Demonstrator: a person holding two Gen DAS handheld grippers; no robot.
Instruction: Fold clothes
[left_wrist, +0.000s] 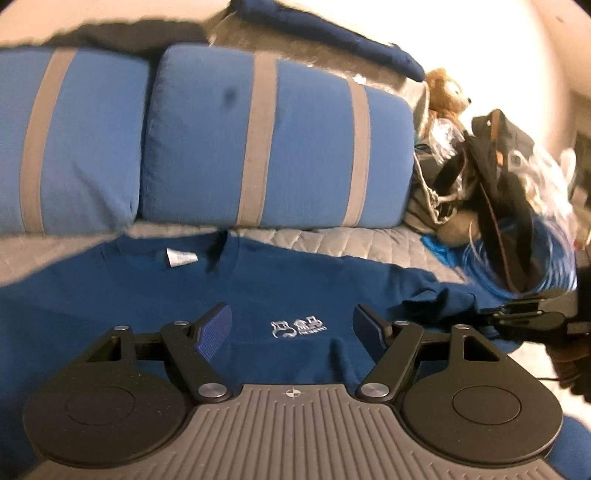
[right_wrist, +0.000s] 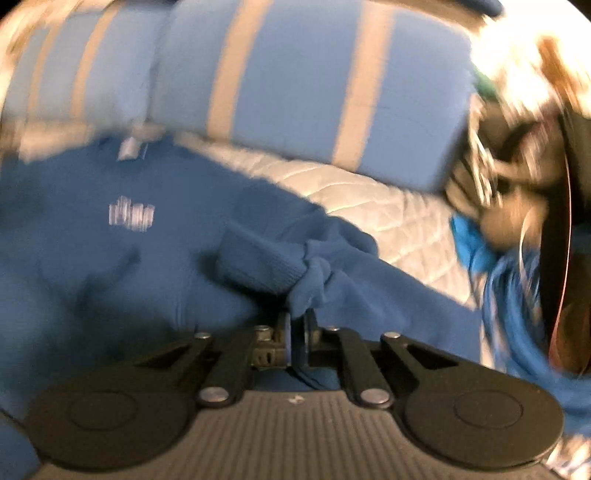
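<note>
Blue shirt spread on sofa; one tool released, one grasping.
Left wrist view: left tool (left_wrist: 291, 328) released, jaws wide, over the shirt (left_wrist: 295, 295), its logo (left_wrist: 298, 326) between the fingers; cushions (left_wrist: 273, 140) beyond. Right wrist view, blurred: right tool (right_wrist: 297, 332) clenched on a bunched sleeve (right_wrist: 314, 277) directly ahead; quilt (right_wrist: 388, 221) beyond.

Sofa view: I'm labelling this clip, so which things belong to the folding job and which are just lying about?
Part of the job:
- blue sweatshirt, spread on the sofa seat
- its sleeve, pinched in the right gripper
- left gripper, open above the chest logo

Lying about:
- striped cushions
- teddy bear
- black bag
- quilted seat cover
</note>
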